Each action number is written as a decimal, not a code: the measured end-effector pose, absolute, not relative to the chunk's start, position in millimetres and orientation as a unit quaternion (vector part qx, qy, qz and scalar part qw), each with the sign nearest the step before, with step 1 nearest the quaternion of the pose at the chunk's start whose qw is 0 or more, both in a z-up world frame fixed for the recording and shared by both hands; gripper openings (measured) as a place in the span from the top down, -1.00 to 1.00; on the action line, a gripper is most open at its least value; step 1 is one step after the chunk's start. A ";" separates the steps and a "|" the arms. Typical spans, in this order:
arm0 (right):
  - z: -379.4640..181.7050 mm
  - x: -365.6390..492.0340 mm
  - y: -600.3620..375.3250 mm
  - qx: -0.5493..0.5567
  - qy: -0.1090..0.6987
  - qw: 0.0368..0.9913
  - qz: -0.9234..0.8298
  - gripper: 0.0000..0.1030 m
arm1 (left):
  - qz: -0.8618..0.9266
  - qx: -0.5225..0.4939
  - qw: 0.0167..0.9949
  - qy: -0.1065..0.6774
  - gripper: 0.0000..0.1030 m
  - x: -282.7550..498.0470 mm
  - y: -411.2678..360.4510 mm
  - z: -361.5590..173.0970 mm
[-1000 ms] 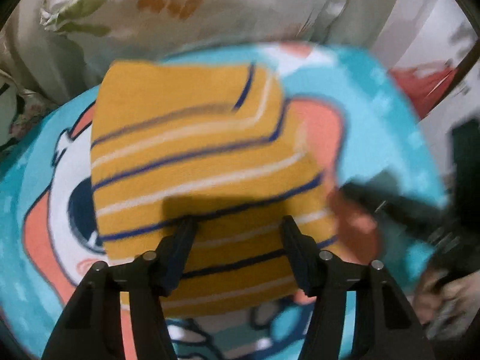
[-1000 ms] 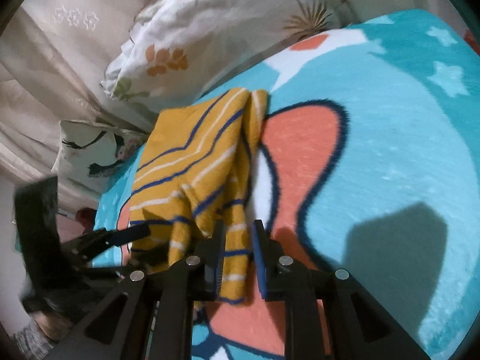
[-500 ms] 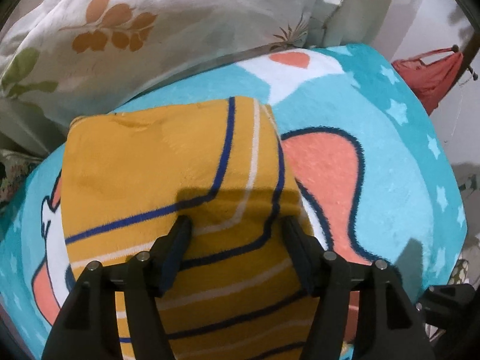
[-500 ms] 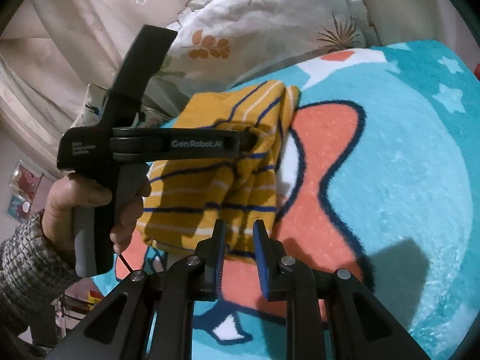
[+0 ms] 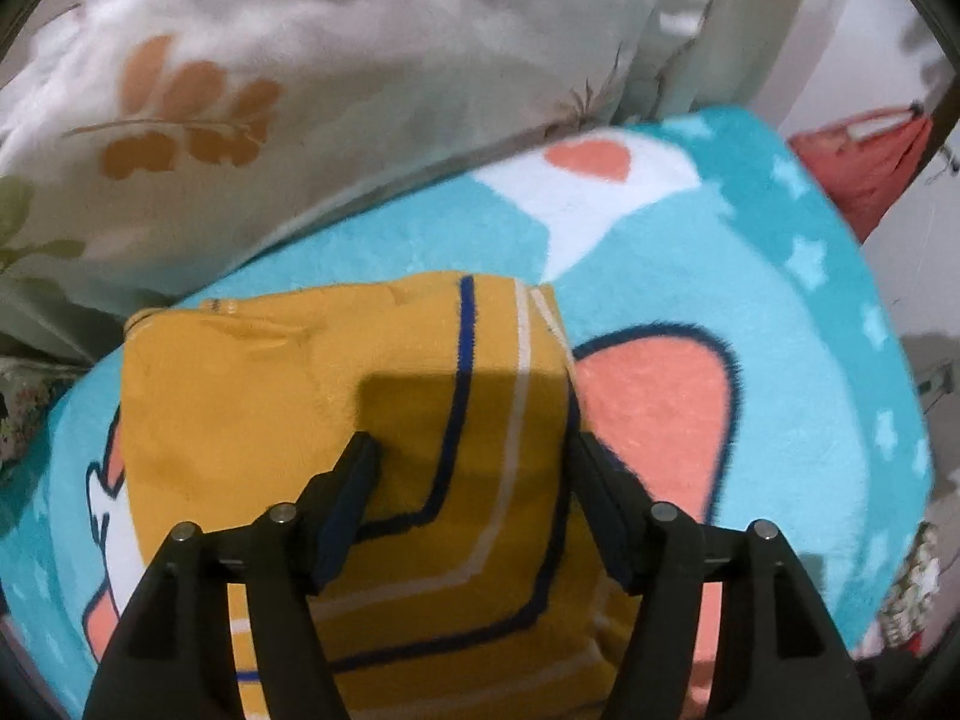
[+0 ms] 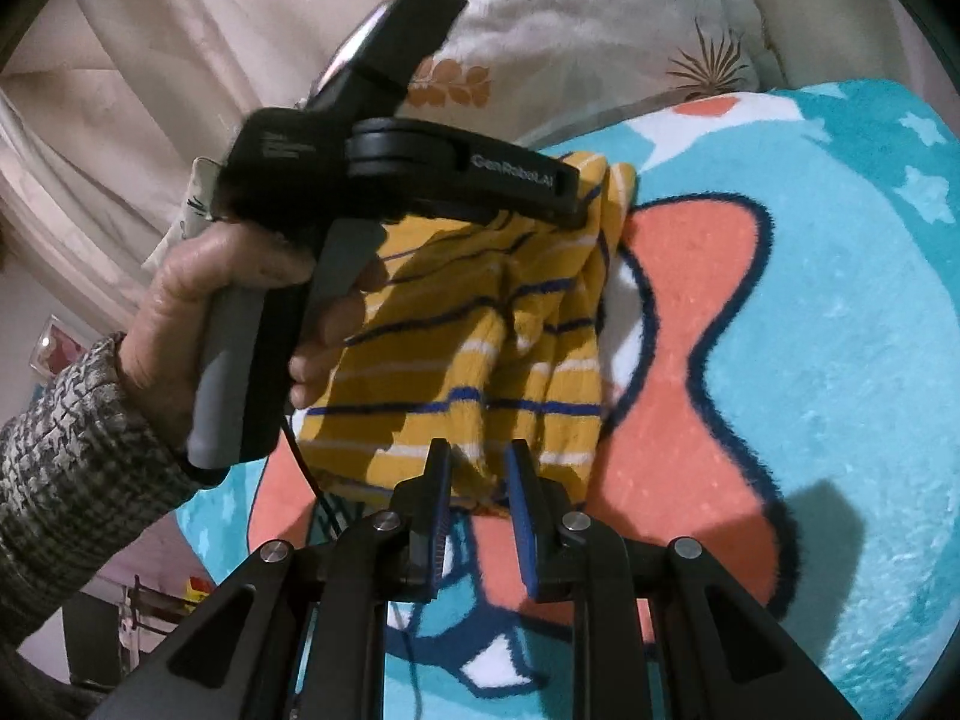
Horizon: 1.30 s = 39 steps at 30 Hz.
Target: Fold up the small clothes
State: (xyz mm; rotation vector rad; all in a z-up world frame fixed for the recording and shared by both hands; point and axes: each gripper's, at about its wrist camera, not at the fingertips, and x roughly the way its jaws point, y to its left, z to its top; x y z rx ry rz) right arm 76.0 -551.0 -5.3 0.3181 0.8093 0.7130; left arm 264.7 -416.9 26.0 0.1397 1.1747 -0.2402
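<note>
— Where was the shirt?

— It lay folded on the blanket, just in front of the pillow. Your left gripper stood spread wide over it, gripping nothing.

— And my right gripper?

— You had it at the shirt's near edge, jaws narrowly parted, cloth bunched between them. I could not tell whether they touched the cloth.

- Left gripper: jaws spread wide, pointing forward and down.
- Right gripper: jaws slightly parted.
- Left hand wraps its gripper's handle.
</note>
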 end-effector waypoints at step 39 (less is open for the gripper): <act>-9.2 114.4 -474.2 -0.003 0.425 0.851 0.310 0.41 | 0.055 -0.161 0.851 0.496 -0.15 58.6 -240.4 -21.0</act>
